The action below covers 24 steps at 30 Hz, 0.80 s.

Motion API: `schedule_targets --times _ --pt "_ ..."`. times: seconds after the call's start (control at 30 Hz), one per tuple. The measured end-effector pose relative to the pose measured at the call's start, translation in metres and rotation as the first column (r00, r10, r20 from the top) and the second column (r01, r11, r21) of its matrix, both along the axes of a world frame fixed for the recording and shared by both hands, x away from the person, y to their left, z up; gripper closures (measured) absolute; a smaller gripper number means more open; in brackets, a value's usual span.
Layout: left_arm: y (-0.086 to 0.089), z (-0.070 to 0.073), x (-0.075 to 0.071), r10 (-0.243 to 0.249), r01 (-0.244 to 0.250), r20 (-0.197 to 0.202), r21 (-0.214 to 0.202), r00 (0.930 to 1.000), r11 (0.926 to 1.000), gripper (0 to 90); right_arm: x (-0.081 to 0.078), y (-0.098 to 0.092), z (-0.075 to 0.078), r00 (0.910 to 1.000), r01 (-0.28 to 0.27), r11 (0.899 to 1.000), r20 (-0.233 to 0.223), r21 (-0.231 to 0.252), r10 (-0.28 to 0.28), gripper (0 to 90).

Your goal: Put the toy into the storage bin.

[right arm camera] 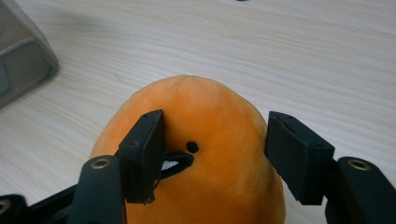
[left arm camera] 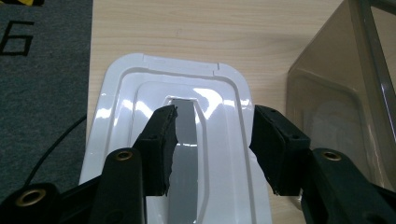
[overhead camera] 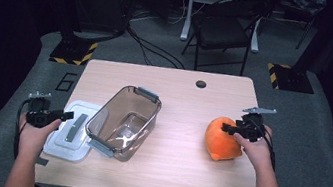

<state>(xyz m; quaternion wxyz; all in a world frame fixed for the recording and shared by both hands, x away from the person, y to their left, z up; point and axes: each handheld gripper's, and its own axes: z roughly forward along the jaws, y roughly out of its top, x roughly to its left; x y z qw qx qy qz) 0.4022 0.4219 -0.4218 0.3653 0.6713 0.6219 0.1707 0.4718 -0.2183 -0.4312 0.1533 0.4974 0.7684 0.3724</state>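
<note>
My right claw [right arm camera: 210, 154] gapes wide around the orange plush toy [right arm camera: 201, 140] on the tabletop [overhead camera: 180, 151], gripping nothing yet. My left claw [left arm camera: 212, 149] hangs open over the white lid [left arm camera: 140, 93] beside the clear container [overhead camera: 125, 120]. Next, I'd guess: squeeze, lift, carry it to the container.

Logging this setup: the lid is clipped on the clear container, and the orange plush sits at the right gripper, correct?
Not quite. In the high view the white lid lies flat on the table beside the clear container, which is open. The orange plush does sit at the right gripper.
</note>
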Motion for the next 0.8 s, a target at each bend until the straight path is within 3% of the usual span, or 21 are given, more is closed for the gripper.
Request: schedule_targets --times 0.43,0.8 --pt "0.0 -0.001 0.0 0.0 0.0 -0.002 0.0 1.0 1.0 50.0 -0.012 0.013 -0.003 0.9994 -0.032 0.998 0.015 -0.056 0.033 36.1" --pt "0.001 -0.001 -0.001 0.008 -0.008 -0.004 -0.007 1.0 0.9999 50.0 -0.015 0.018 -0.006 0.9995 -0.023 0.996 -0.025 -0.083 0.021 40.7"
